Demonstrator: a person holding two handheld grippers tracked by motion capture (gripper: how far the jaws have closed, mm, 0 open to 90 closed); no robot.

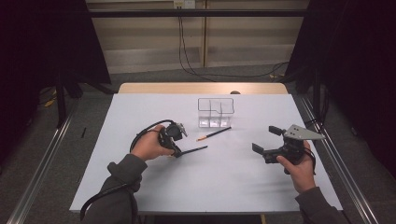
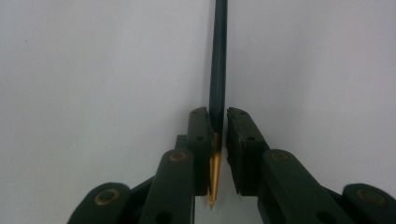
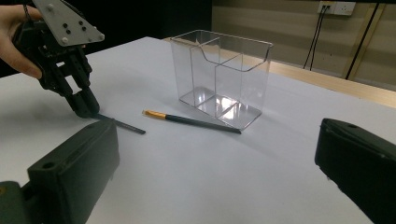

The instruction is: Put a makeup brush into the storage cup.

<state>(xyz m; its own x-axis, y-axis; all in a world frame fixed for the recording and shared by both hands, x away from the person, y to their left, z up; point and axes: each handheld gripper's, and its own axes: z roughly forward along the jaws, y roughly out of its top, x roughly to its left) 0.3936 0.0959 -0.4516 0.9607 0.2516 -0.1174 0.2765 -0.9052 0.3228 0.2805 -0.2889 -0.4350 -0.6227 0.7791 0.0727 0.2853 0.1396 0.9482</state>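
Observation:
My left gripper (image 1: 177, 153) points down at the white table (image 1: 140, 177), shut on the gold-tipped end of a dark pencil (image 1: 194, 150). The left gripper view has that pencil (image 2: 218, 60) running straight out from between the jaws of the gripper (image 2: 217, 114). A second dark pencil (image 1: 214, 134) with an orange end lies flat in front of a clear divided holder (image 1: 215, 112). To the right, my right gripper (image 1: 266, 139) is open and holds nothing. The right gripper view shows its wide jaws (image 3: 217, 140), the holder (image 3: 224, 70), the loose pencil (image 3: 196, 122) and the left gripper (image 3: 86, 109).
A wooden strip (image 1: 203, 88) runs along the table's far edge. Metal rails (image 1: 336, 158) flank both sides of the table, and cables hang from a wall socket (image 1: 184, 4) behind it.

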